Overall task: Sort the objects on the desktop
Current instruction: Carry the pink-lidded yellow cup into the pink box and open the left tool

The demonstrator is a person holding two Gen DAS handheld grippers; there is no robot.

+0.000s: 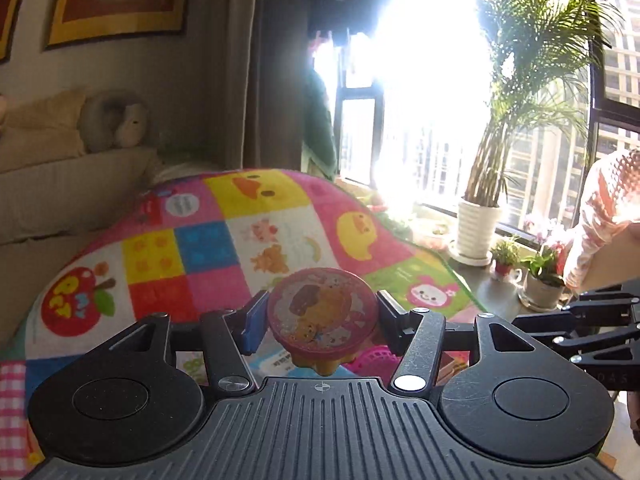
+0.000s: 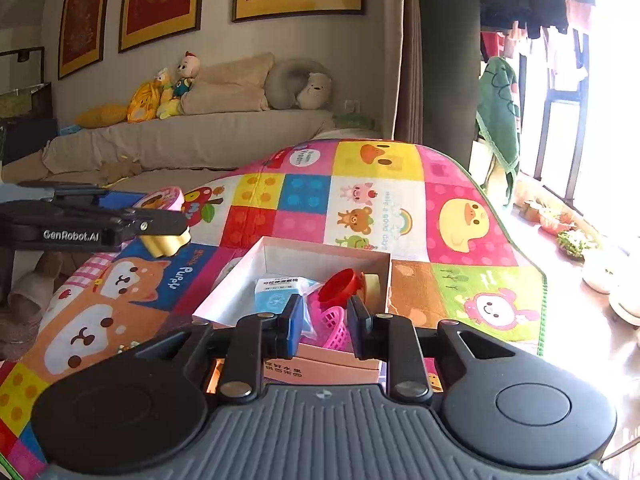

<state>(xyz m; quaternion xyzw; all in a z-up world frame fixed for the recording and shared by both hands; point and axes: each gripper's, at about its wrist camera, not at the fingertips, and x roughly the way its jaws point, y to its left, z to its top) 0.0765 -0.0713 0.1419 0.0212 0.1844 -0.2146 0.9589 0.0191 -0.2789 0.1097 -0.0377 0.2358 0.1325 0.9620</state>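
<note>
We have the left gripper clamped on one round pink toy with a cartoon lid and a yellow base, held by its rim so the lid faces the camera and the base hangs free. It is lifted clear of the patchwork cartoon mat, and in the right wrist view we see it up and to the left of the white cardboard box, not yet over it. We judge the box to be the sorting bin, and the toy is being carried toward it. Our right gripper holds nothing, its jaws parted, and waits just in front of the box's near wall, probably ready for the next pick. Inside the box we count one blue packet, one pink plastic basket, one red cup-like piece and one pale roll, possibly tape; anything beneath them is hidden.
</note>
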